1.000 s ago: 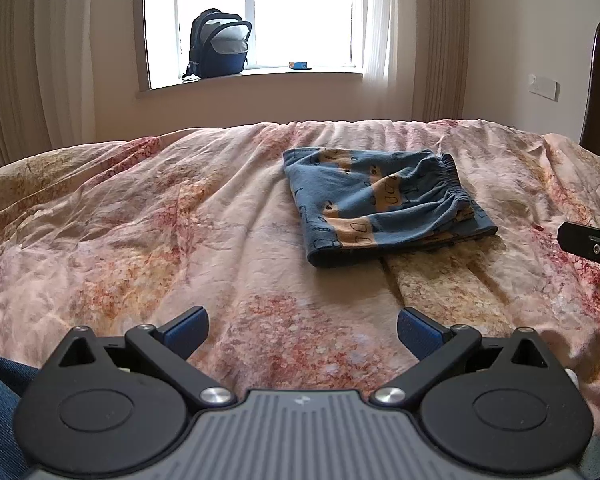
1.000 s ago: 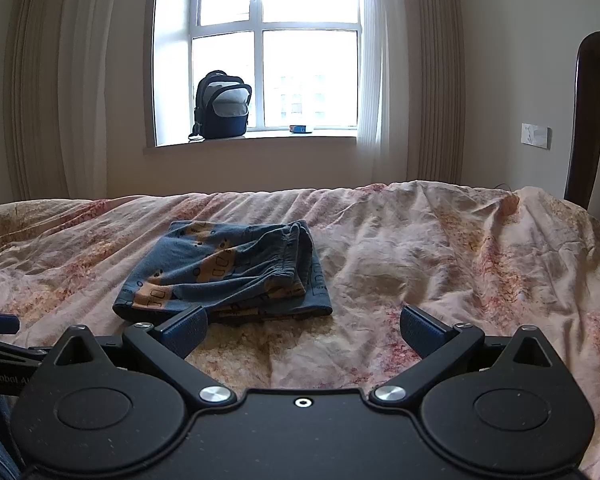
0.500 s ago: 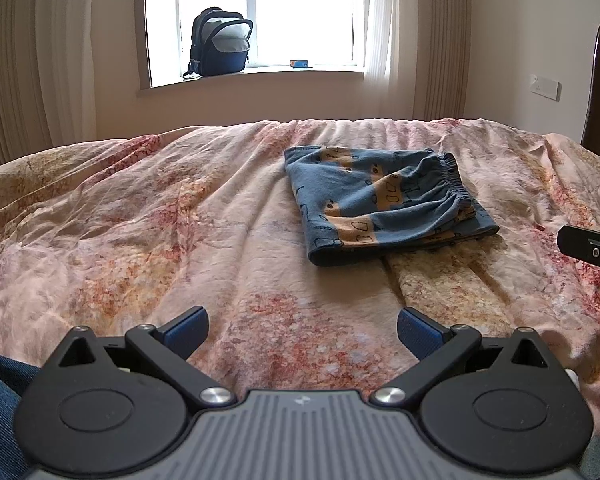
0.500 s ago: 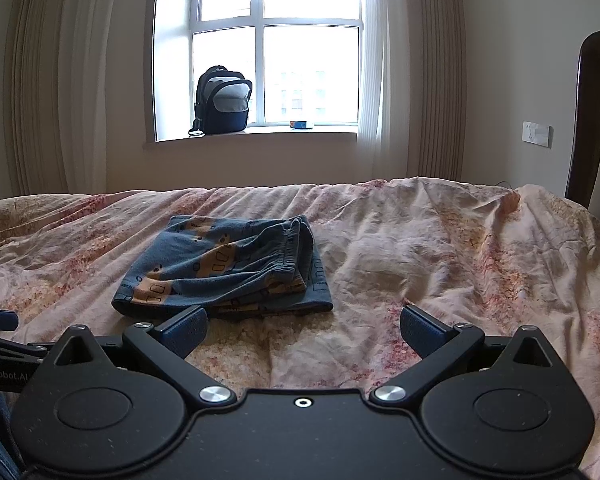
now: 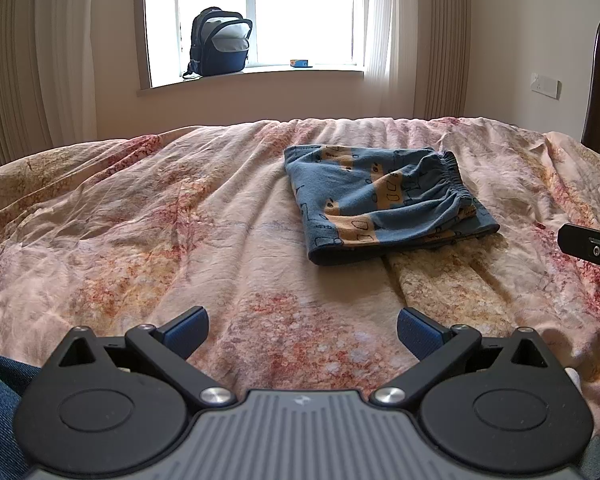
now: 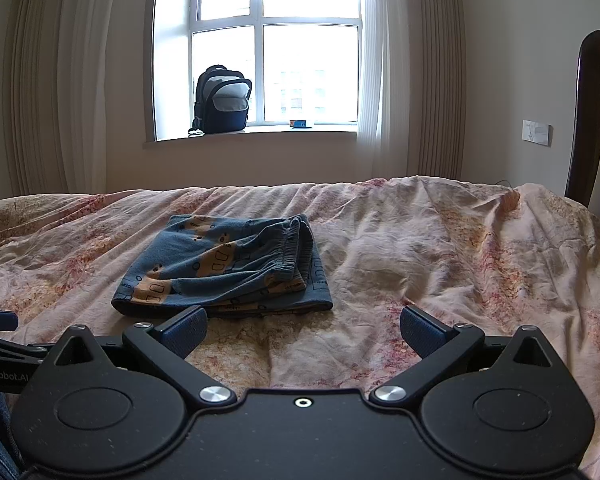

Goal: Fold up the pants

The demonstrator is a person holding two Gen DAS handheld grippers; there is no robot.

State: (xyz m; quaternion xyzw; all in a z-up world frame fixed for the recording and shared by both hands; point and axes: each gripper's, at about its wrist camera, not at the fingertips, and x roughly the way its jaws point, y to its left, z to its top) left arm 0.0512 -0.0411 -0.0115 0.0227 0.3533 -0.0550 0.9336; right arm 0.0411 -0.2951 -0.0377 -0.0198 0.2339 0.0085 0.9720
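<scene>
The left tool (image 5: 302,328) hangs wide and empty over the wrinkled pink floral bedspread (image 5: 148,216), short of the blue cotton pants with orange cartoon print (image 5: 384,200), which lie folded into a compact square. The right tool (image 6: 303,326), equally wide and empty, sits just short of the pants' near edge. The folding looks finished; I'd keep both tools clear and avoid snagging the elastic waistband (image 6: 298,246).

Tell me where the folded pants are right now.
The pants lie folded on the floral bedspread, right of centre in the left wrist view and left of centre in the right wrist view, beyond both open grippers, untouched.
</scene>
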